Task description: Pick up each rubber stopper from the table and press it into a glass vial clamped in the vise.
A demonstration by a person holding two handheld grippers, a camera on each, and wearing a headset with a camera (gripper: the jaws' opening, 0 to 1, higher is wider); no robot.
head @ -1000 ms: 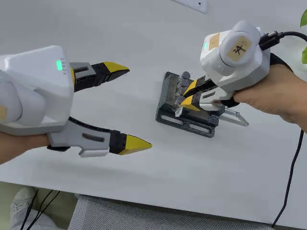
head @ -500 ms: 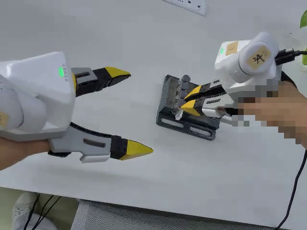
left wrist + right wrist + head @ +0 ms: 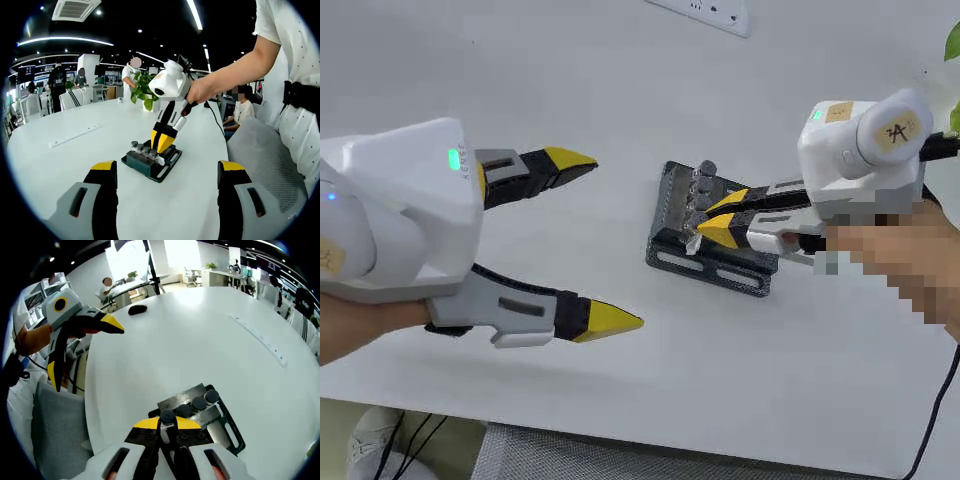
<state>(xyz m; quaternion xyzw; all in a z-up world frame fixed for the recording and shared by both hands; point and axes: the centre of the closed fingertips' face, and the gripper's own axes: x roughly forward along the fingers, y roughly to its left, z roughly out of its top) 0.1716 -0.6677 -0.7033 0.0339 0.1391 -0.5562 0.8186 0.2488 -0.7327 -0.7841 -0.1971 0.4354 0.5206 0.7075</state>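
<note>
**Rubber stopper [image 3: 166, 416] between the right gripper's tips, at the near end of the vise row**

We see the white table [image 3: 620, 80] spread under everything. Over it, at 9 o'clock in the head view, the left gripper [image 3: 592, 240] hangs with its jaws spread wide and nothing between them. Its yellow tips point toward 3 o'clock.

The right gripper [image 3: 708, 220] comes in from 3 o'clock and points toward 9 o'clock. Its jaws are drawn nearly together, and in the right gripper view the two yellow tips sit on either side of the nearest stopper, closed on it.

The vise [image 3: 712, 262] is a dark, flat block lying on the table just right of centre, well apart from the left gripper. It clamps a row of four small glass vials [image 3: 146, 151].

In the head view the row runs roughly from 12 o'clock to 6 o'clock, leaning a little toward 1 and 7. The held stopper is at the 6 o'clock end.

The other three stoppers [image 3: 199, 403] cap the remaining vials. Each stopper is a small dark grey plug with a round, flat top. Each stands upright in its vial's mouth, its long axis vertical to the table and its top facing up.
</note>
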